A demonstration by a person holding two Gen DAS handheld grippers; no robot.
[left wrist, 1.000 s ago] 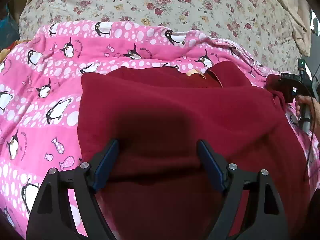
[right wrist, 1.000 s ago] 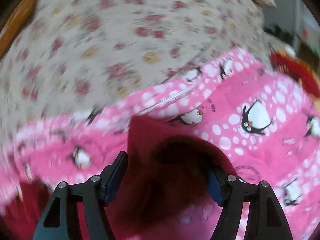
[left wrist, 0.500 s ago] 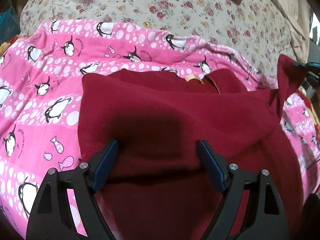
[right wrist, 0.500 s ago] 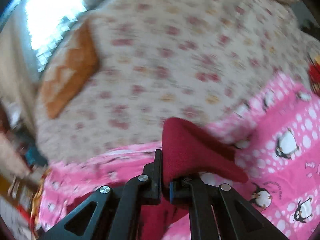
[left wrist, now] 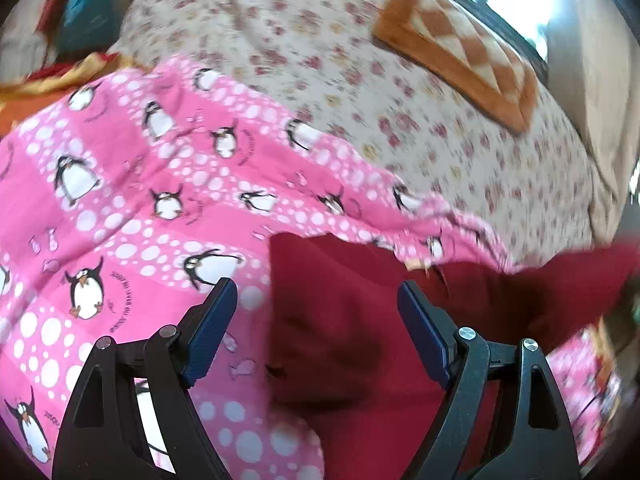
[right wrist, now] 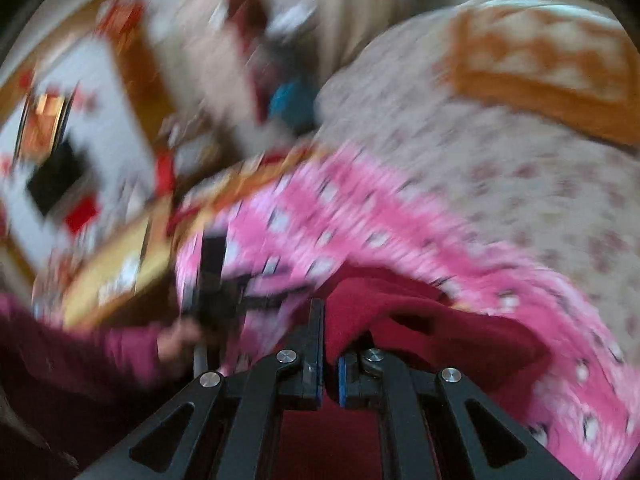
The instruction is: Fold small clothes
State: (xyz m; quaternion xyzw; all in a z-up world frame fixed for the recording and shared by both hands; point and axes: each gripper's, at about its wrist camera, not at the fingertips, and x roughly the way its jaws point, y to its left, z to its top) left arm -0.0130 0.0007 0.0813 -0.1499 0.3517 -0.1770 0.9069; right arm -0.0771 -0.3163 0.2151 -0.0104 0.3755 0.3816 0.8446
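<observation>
A dark red fleece garment (left wrist: 360,340) lies on a pink penguin-print blanket (left wrist: 120,200). My left gripper (left wrist: 316,320) is open and empty, hovering over the garment's left edge, its left finger over the blanket. My right gripper (right wrist: 330,360) is shut on a fold of the red garment (right wrist: 420,320) and carries it over the rest of the cloth. The right wrist view is strongly blurred. The other gripper and the hand holding it show at the left of that view (right wrist: 208,280).
A floral bedsheet (left wrist: 360,80) lies beyond the blanket, with an orange checked cushion (left wrist: 460,52) at its far right. Blurred furniture and clutter (right wrist: 80,160) stand off the bed's left side. A yellow-red cloth (left wrist: 60,76) lies at the blanket's far left.
The right gripper, shut on the garment's corner, has swung leftward across the garment. The left gripper has shifted left and tilted up, now over the garment's left edge.
</observation>
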